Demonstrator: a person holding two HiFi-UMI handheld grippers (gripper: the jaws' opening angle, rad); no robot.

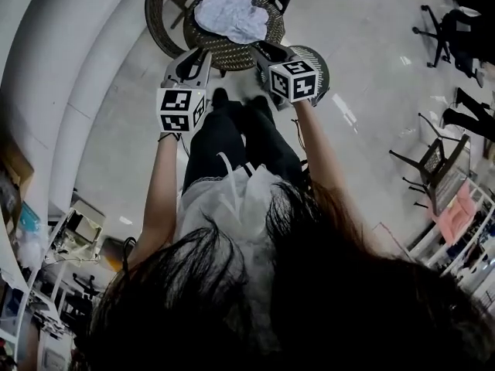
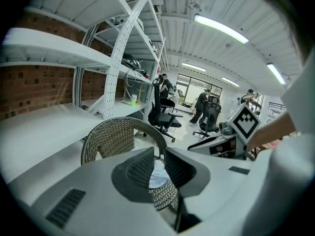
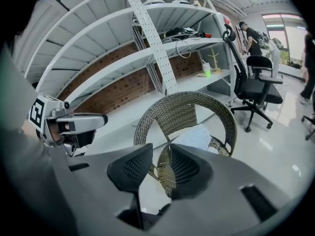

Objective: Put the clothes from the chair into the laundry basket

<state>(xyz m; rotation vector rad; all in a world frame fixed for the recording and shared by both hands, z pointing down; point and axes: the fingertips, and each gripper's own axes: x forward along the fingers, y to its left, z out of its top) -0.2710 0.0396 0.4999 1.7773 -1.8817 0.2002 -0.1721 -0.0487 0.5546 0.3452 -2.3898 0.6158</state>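
Left gripper (image 2: 159,152): jaws a narrow gap apart, empty, pointing at the wicker chair (image 1: 224,52) just beyond. Right gripper (image 3: 161,150): the same narrow gap, nothing between the pads, touching nothing. Clothes (image 1: 228,10): a pale crumpled heap on the chair seat; a round mesh-sided object (image 1: 317,62) at the chair's right is mostly hidden behind the right gripper.

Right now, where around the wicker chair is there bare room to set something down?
Bare floor lies between the wicker chair and the office chairs at right. The garment covers most of the seat; left gripper and right gripper crowd its near rim.
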